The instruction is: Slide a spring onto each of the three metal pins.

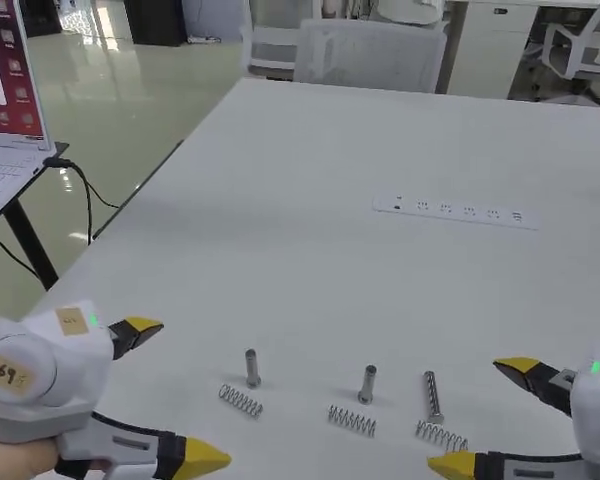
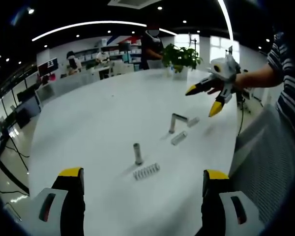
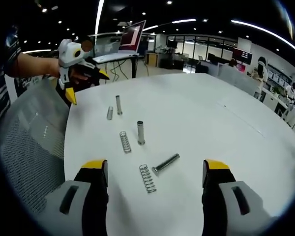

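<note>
Three springs [image 1: 240, 400] lie near you on the white surface [image 1: 330, 150], one beside each of three metal pins [image 1: 251, 367], while your left claw [image 1: 175, 392] and right claw [image 1: 483, 416] flank them, both spread apart and empty. Light and squashy, each spring likely wants a gentle pinch at mid-coil.

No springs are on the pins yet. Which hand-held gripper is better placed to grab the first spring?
Probably right. The open right hand-held gripper brackets a small coiled steel spring beside a grey metal pin; the open left hand-held gripper has its nearest spring just beyond its jaw tips.
</note>
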